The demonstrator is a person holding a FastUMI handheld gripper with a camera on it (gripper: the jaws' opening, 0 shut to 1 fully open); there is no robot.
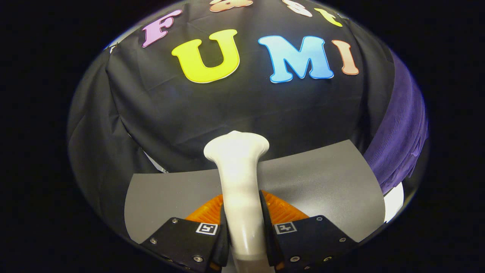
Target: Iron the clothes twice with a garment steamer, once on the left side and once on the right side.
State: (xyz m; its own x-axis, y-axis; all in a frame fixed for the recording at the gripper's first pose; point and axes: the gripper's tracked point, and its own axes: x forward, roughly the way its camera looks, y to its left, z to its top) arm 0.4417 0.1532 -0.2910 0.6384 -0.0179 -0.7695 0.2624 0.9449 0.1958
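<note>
A white garment steamer (238,178) stands upright between my fingers, its flared head rising just ahead of them. My gripper (243,227) is shut on the steamer's handle, one finger pressing each side. A purple garment (401,129) hangs far off to the right, beyond the fingers and apart from the steamer's head.
A grey mat (322,178) covers the table under and ahead of the fingers. An orange ribbed base (282,210) lies on it right behind the steamer's handle. The booth's black cloth wall (235,110) stands close behind the mat. Something white (394,201) sits below the purple garment.
</note>
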